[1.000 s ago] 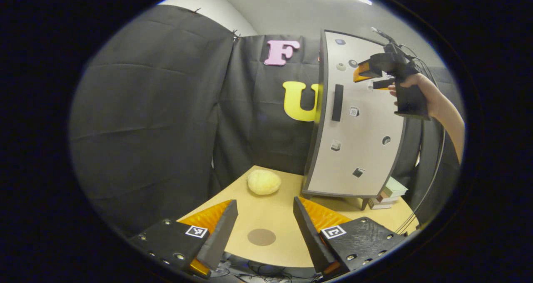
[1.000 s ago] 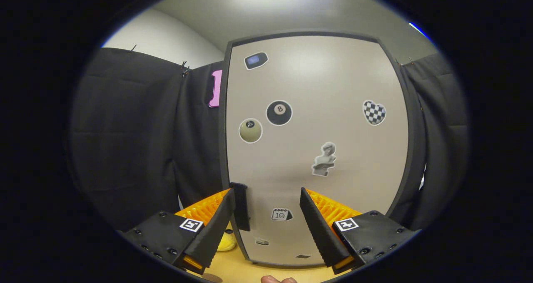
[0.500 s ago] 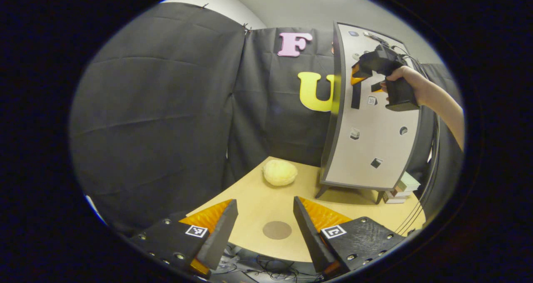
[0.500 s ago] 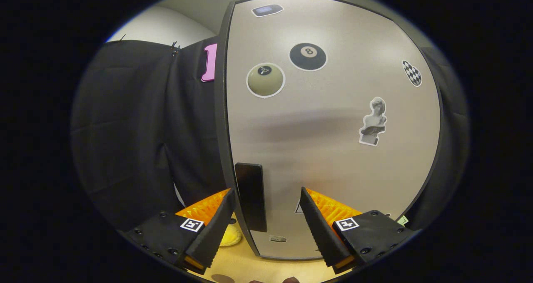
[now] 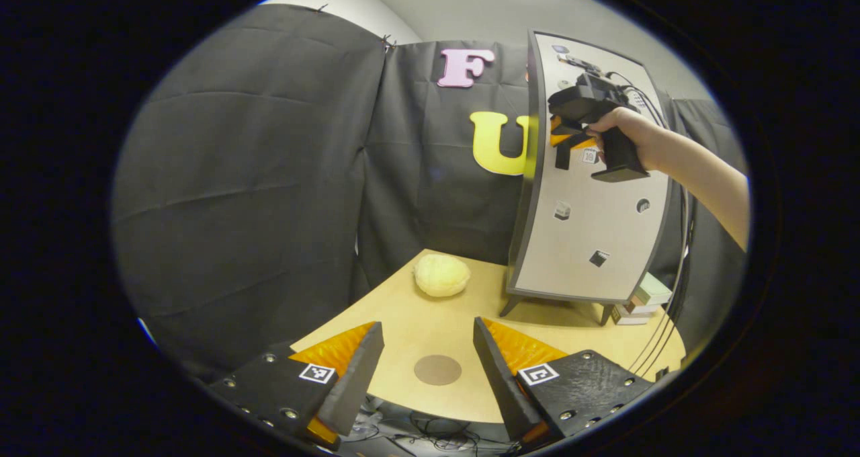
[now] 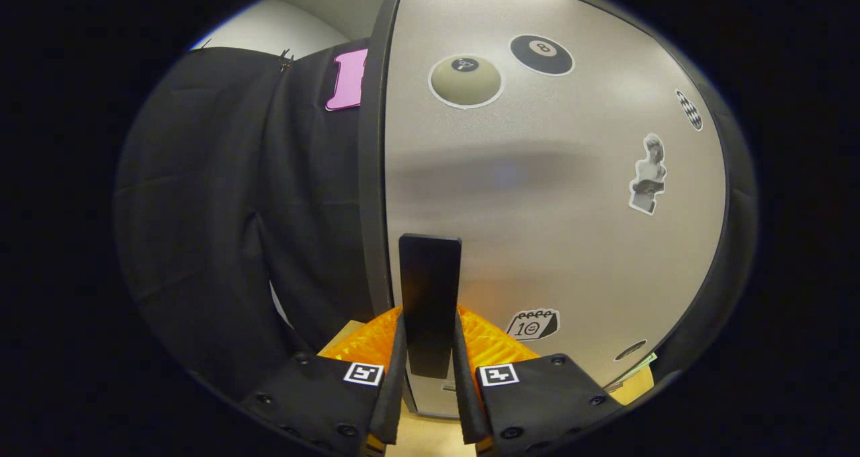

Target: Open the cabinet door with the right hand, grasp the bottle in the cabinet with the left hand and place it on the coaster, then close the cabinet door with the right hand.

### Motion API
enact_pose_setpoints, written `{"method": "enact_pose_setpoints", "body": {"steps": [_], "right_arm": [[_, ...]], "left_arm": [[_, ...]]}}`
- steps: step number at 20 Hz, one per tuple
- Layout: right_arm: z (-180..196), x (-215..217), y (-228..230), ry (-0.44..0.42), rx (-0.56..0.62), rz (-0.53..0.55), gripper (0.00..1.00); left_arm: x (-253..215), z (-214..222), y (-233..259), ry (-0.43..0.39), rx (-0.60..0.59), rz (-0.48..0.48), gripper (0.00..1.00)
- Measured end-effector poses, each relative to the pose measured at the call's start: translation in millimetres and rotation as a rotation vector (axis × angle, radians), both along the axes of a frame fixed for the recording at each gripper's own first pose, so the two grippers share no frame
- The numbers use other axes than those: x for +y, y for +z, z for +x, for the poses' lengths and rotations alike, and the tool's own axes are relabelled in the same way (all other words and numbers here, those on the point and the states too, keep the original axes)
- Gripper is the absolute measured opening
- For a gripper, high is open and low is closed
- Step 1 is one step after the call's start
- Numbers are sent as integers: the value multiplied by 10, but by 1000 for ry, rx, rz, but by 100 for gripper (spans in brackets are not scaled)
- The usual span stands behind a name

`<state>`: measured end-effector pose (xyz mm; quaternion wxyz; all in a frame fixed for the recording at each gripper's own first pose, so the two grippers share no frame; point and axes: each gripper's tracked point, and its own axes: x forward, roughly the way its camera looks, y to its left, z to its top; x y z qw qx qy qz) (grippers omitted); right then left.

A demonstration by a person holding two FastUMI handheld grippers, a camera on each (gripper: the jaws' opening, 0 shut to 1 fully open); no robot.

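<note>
A grey cabinet with a sticker-covered door stands on the wooden table; the door is closed. My right gripper is shut on the door's black vertical handle, both fingers pressing its sides. In the left gripper view that same right gripper, held by a hand, sits at the handle near the door's left edge. My left gripper hovers open over the table's near edge, with the round brown coaster between its fingers. The bottle is hidden behind the door.
A pale yellow round lump lies on the table left of the cabinet. Stacked books sit behind the cabinet's right foot. Cables hang at the right. Black cloth walls close in the back and left.
My right gripper moved in onto the door handle and shut on it; it was open before. My left gripper shifted only slightly and stays open.
</note>
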<state>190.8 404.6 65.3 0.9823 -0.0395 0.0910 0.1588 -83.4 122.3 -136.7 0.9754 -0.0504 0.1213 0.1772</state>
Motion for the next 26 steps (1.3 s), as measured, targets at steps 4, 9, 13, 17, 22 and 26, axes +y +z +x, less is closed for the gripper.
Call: {"method": "enact_pose_setpoints", "body": {"steps": [4, 9, 13, 17, 22, 26], "right_arm": [[-22, 3, 5, 9, 8, 22, 30], [-114, -20, 22, 74, -28, 40, 16], [-390, -78, 6, 148, -23, 19, 16], [-713, -197, 0, 241, -36, 27, 16], [-885, -453, -49, 355, -31, 23, 16], [-871, -661, -78, 404, -24, 31, 14]], "left_arm": [[28, -55, 9, 5, 6, 9, 80], [57, -125, -31, 14, 8, 4, 87], [-3, -54, -40, -6, 14, -6, 87], [-192, -73, 119, -23, -3, 29, 80], [-608, -137, 291, -30, -49, 6, 83], [-886, -287, 365, -12, -24, 42, 80]]}}
